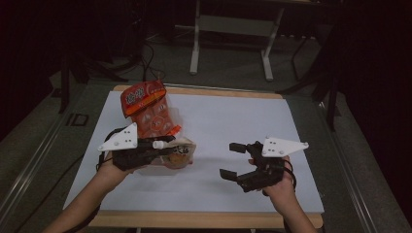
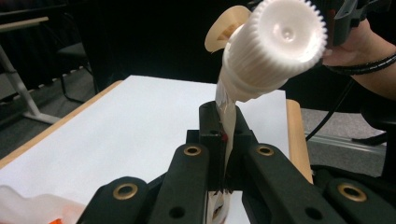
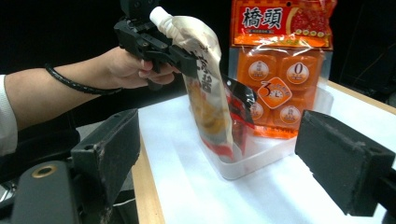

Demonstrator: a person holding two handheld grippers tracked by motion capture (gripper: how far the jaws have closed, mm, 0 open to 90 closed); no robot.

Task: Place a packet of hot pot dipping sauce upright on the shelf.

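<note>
Right gripper (image 1: 232, 159) wide open, empty; left gripper (image 1: 167, 145) clamps spouted pouch (image 3: 205, 88).

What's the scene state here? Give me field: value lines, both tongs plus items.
surface: table with a white sheet, wooden edges
left tongs: shut on spouted pouch, pinching the flat neck just below the white cap
pouch pose: upright, lower end inside clear tray
orange packet: standing in the same tray, behind the pouch
right tongs: open, nothing between them, aimed toward the pouch, apart from it
hands: one on each tool, entering from the near edge
</note>
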